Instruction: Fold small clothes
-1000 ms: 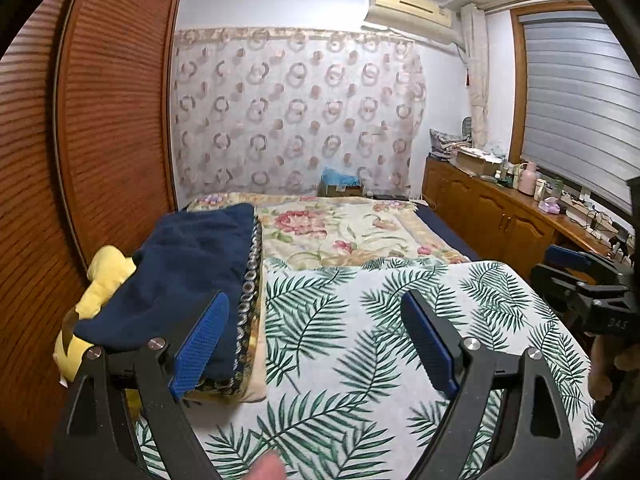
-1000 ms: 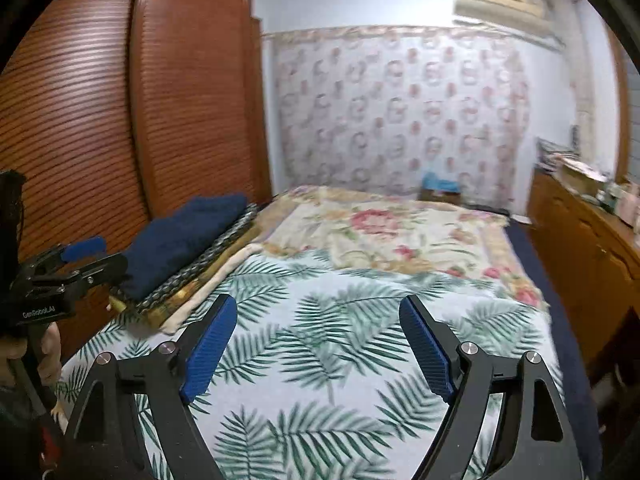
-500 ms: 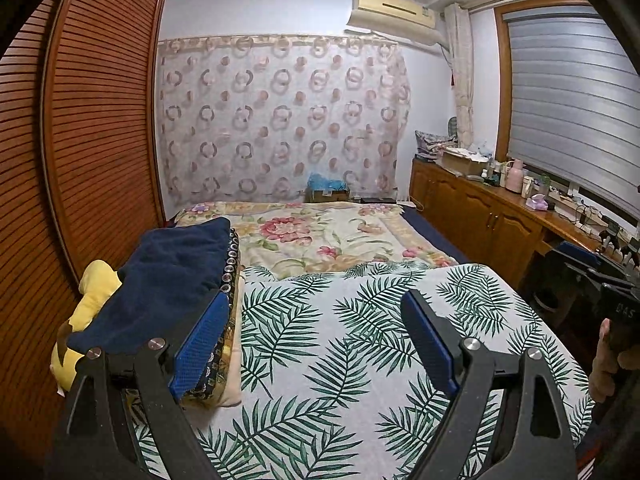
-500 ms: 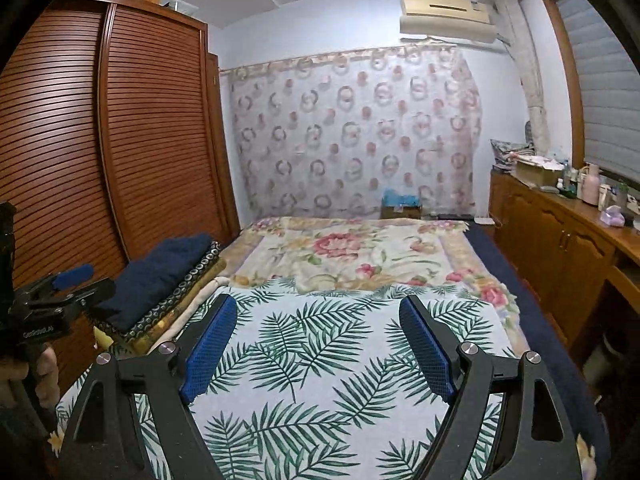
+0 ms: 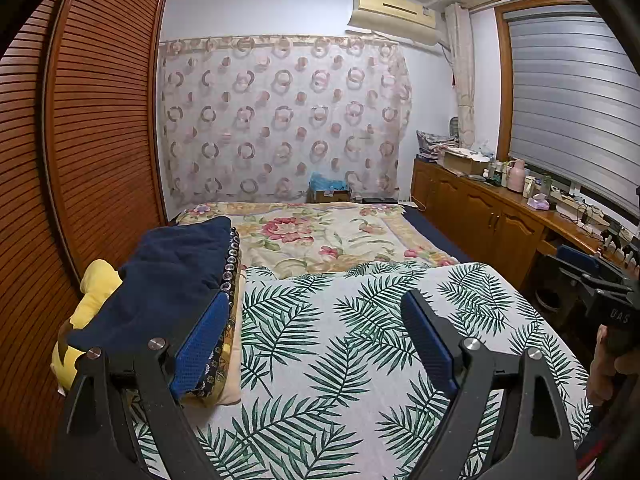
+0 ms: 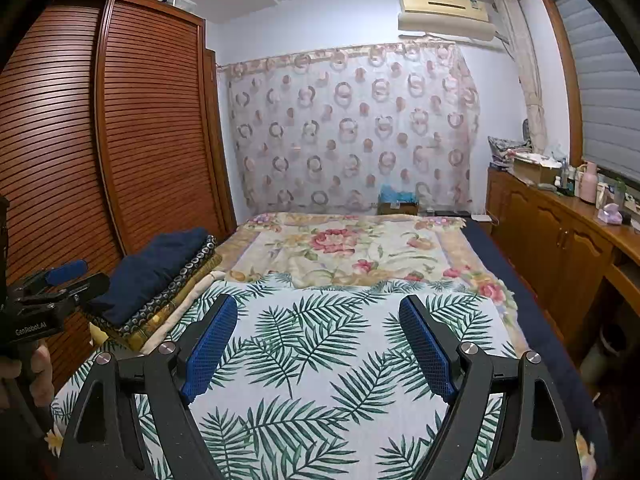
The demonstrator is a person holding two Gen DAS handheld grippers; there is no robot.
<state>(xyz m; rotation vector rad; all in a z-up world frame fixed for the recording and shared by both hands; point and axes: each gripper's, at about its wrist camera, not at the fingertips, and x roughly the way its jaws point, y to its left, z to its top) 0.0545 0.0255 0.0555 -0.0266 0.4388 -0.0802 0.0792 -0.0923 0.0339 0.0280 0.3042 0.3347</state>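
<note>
Fingers (image 5: 204, 340) empty; folded clothes (image 5: 168, 276) beside left gripper (image 5: 316, 344).

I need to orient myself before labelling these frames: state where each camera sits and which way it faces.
Left wrist: rides the left gripper, facing along the bed toward the curtain; its own open jaws show, the right gripper and hand at the right edge.
Right wrist: rides the right gripper, facing the same way from further right; its open jaws show, the left gripper at the left edge.
Shared: the bed, the curtain, the folded stack and the air conditioner.
</note>
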